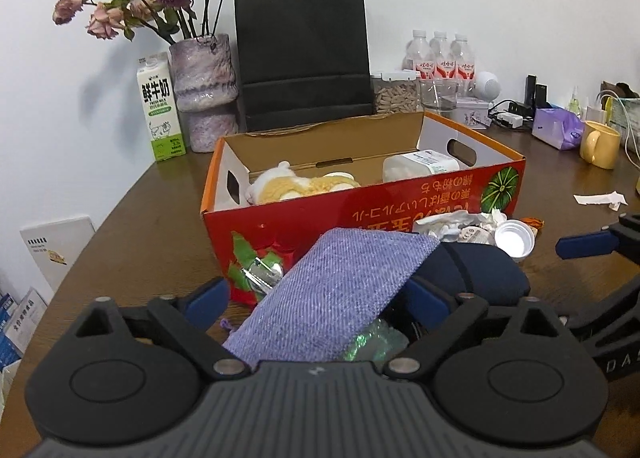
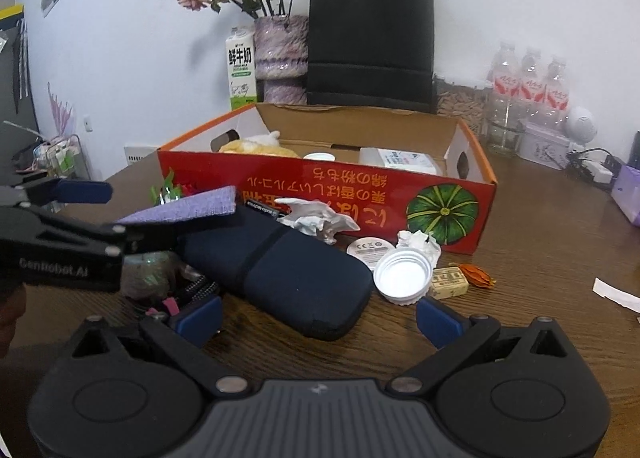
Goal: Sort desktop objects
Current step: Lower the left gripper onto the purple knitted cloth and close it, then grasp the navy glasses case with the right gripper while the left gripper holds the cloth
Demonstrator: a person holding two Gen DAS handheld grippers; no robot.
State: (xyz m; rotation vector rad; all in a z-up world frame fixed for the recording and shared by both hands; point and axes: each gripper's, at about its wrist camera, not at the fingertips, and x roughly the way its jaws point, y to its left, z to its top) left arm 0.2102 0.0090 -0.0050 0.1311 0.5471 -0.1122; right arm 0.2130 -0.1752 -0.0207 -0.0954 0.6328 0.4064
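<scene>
Between my left gripper's (image 1: 318, 296) spread fingers lies a purple woven pouch (image 1: 336, 290), pads not pressing it. At twelve o'clock stands the red box (image 1: 360, 214), its Japanese print upside down. At eleven o'clock a milk carton (image 1: 160, 106) reads "鲜牛奶, FRESH MILK". My right gripper (image 2: 318, 318) gapes empty over the navy case (image 2: 288, 278); a white cap (image 2: 402, 276) lies at one o'clock.

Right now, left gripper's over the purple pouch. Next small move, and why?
Probably close the left gripper on the purple pouch. The pouch lies between its open fingers, propped on the dark case, and the pads don't look pressed against it yet. The red box sits open just behind, so a lift into it could follow.
</scene>
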